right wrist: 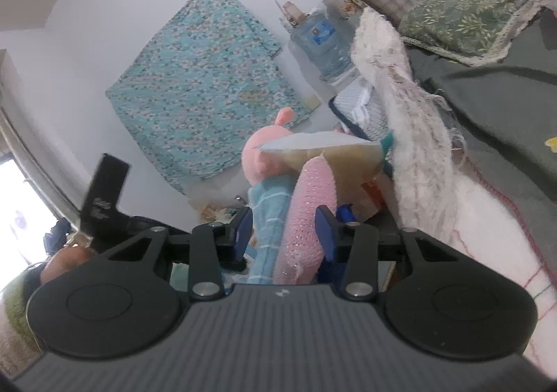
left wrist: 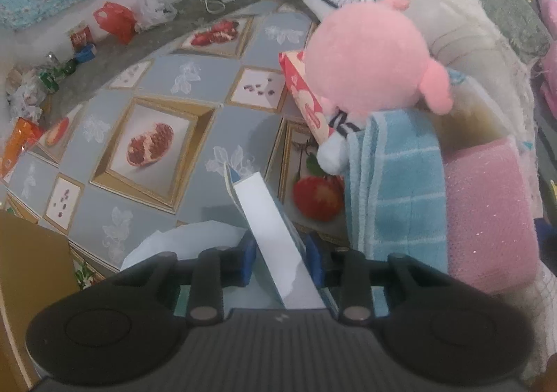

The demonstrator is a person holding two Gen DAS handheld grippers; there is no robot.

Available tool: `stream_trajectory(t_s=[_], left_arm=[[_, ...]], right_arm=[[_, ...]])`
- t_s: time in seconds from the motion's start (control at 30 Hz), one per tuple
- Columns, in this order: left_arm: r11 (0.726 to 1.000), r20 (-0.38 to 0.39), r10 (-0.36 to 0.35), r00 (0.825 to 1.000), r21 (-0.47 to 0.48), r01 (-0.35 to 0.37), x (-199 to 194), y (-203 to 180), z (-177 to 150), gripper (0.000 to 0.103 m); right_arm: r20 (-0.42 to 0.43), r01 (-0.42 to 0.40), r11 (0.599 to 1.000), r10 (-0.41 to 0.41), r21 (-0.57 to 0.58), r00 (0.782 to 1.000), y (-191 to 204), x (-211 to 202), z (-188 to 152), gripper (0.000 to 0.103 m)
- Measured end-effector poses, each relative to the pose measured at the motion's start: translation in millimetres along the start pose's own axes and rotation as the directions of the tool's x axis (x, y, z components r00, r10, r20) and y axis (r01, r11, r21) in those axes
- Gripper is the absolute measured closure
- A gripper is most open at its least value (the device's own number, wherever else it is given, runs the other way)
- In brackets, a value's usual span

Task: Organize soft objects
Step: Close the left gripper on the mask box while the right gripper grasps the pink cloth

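Note:
In the left wrist view my left gripper (left wrist: 280, 261) is shut on a white and blue flat pack (left wrist: 275, 235), held tilted above the fruit-patterned cloth (left wrist: 195, 120). To its right stand a pink plush toy (left wrist: 369, 57), a blue checked towel (left wrist: 400, 190) and a pink sparkly sponge cloth (left wrist: 487, 214). In the right wrist view my right gripper (right wrist: 283, 232) is shut on the blue towel (right wrist: 269, 218) and the pink sponge cloth (right wrist: 306, 211) together. The plush toy (right wrist: 259, 157) and a beige sponge (right wrist: 348, 162) rise behind them.
A red printed pack (left wrist: 306, 99) leans against the plush. White fluffy cushions (left wrist: 435, 9) and a green patterned cushion (right wrist: 466, 9) lie to the right. Bags and litter (left wrist: 115, 21) line the far floor. A water bottle (right wrist: 322, 44) and turquoise floral cloth (right wrist: 202, 85) stand behind.

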State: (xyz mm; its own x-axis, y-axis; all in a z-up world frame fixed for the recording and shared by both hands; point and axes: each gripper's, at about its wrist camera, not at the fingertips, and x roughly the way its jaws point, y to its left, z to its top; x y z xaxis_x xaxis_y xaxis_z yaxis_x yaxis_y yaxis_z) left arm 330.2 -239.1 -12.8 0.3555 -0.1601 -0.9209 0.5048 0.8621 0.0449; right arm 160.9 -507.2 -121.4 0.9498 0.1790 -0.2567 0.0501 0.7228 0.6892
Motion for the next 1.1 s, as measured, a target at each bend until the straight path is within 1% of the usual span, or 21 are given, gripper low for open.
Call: stream_trajectory(t_s=[0.07, 0.23, 0.3, 0.33, 0.37, 0.43, 0.5, 0.6, 0.73, 0.8, 0.83, 0.9, 0.93, 0.97, 1.03, 1.1], left_arm=[[1.000, 0.037, 0.006, 0.999, 0.005, -0.006, -10.4, -1.2, -3.3, 0.073], [1.000, 0.089, 0.002, 0.996, 0.019, -0.004, -29.3, -3.3, -8.7, 0.075], [1.000, 0.102, -0.006, 0.995, 0.026, 0.004, -33.3, -5.2, -11.8, 0.076], [1.000, 0.105, -0.011, 0.994, 0.030, 0.008, -33.7, -5.6, -12.6, 0.077], [0.999, 0.107, -0.014, 0.994, 0.032, 0.011, -34.1, -6.3, -13.6, 0.077], [0.999, 0.107, -0.021, 0.994, 0.034, 0.017, -33.8, -7.1, -14.7, 0.077], [0.999, 0.109, -0.027, 0.994, 0.029, 0.024, -34.1, -6.9, -16.0, 0.078], [0.999, 0.112, -0.036, 0.993, 0.034, 0.032, -34.9, -6.5, -18.9, 0.078], [0.998, 0.119, -0.043, 0.992, 0.042, 0.038, -35.4, -5.4, -21.6, 0.078], [0.998, 0.117, -0.046, 0.992, 0.037, 0.042, -33.8, -3.8, -22.1, 0.078], [0.998, 0.116, -0.048, 0.992, 0.034, 0.044, -33.5, -3.0, -22.4, 0.078], [0.998, 0.116, -0.053, 0.992, 0.027, 0.050, -32.9, -1.2, -23.0, 0.078], [0.998, 0.116, -0.055, 0.992, 0.024, 0.053, -32.7, -0.3, -23.4, 0.078], [0.998, 0.117, -0.058, 0.991, 0.022, 0.055, -32.8, 0.4, -24.0, 0.078], [0.998, 0.118, -0.061, 0.991, 0.020, 0.059, -33.1, 2.1, -24.5, 0.078], [0.998, 0.118, -0.064, 0.991, 0.016, 0.062, -32.8, 4.0, -24.8, 0.078]], right_arm=[[0.001, 0.009, 1.000, -0.009, 0.010, 1.000, -2.0, -3.1, 0.6, 0.082], [-0.010, 0.015, 1.000, -0.015, 0.024, 1.000, -5.5, -12.1, 2.3, 0.080], [-0.005, 0.022, 0.998, -0.022, 0.050, 1.000, -8.3, -19.0, 2.1, 0.077], [-0.001, 0.022, 0.998, -0.022, 0.059, 1.000, -8.6, -21.9, 1.7, 0.073], [0.005, 0.022, 0.998, -0.022, 0.061, 1.000, -8.6, -25.3, 0.4, 0.061], [0.010, 0.047, 0.997, -0.048, 0.065, 0.999, -9.0, -28.5, -1.1, 0.048], [0.003, 0.075, 0.995, -0.076, 0.073, 0.997, -10.4, -28.8, -0.5, 0.047], [-0.025, 0.096, 0.989, -0.094, 0.110, 0.995, -14.6, -30.7, -3.0, 0.047], [-0.050, 0.121, 0.987, -0.116, 0.102, 0.992, -13.6, -38.0, -16.4, 0.046], [-0.053, 0.156, 0.987, -0.153, 0.046, 0.987, -5.4, -37.5, -22.2, 0.045], [-0.051, 0.179, 0.984, -0.178, -0.001, 0.983, 2.0, -36.0, -24.4, 0.043], [-0.043, 0.204, 0.974, -0.209, -0.099, 0.977, 18.2, -31.4, -25.9, 0.033], [-0.033, 0.219, 0.964, -0.226, -0.152, 0.974, 27.5, -27.9, -26.8, 0.025], [-0.017, 0.238, 0.949, -0.247, -0.208, 0.969, 37.4, -24.2, -27.9, 0.022], [0.001, 0.255, 0.913, -0.269, -0.319, 0.963, 55.5, -14.6, -30.8, 0.021], [-0.005, 0.256, 0.882, -0.281, -0.395, 0.960, 66.7, -3.6, -34.6, 0.021]])
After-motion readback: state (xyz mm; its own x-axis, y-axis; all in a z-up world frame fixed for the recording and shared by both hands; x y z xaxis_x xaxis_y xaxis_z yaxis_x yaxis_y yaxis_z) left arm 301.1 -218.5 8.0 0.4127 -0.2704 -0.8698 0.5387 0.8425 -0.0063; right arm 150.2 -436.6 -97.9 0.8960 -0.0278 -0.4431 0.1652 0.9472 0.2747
